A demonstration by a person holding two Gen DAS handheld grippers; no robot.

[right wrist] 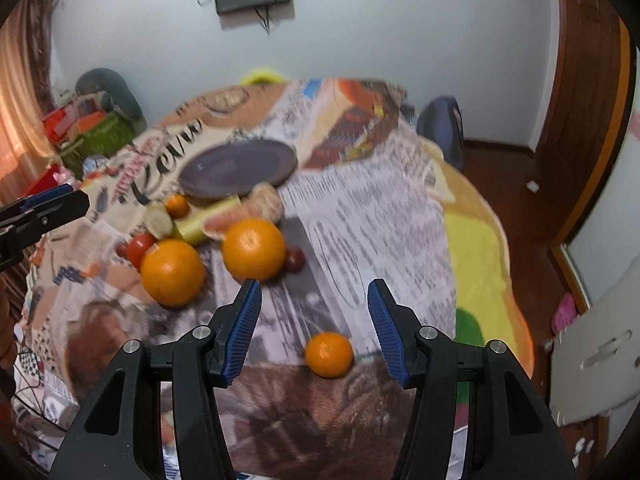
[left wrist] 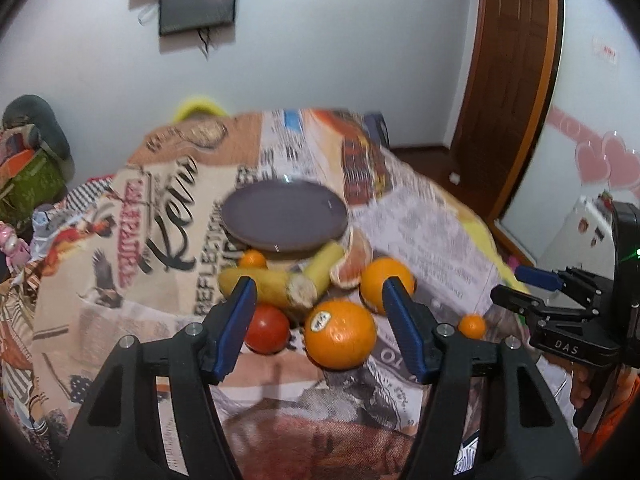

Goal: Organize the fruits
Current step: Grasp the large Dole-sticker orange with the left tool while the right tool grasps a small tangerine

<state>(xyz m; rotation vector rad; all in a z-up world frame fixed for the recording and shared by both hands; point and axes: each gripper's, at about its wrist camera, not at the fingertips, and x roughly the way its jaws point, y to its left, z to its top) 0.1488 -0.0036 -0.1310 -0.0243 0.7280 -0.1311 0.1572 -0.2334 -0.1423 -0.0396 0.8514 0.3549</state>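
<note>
Both the left gripper (left wrist: 320,308) and right gripper (right wrist: 314,314) are hovering with jaws spread, empty, while the small mandarin (right wrist: 329,354), lying low in the frame near the worktop (right wrist: 380,216) edge, is risking rolling off if nudged.

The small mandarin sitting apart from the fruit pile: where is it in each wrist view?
Left wrist: the small mandarin sits right of centre, just outside the left tongs' right finger.
Right wrist: it lies low centre, between the open right tongs.
Shared landmark: the dark plate behind the pile.
</note>
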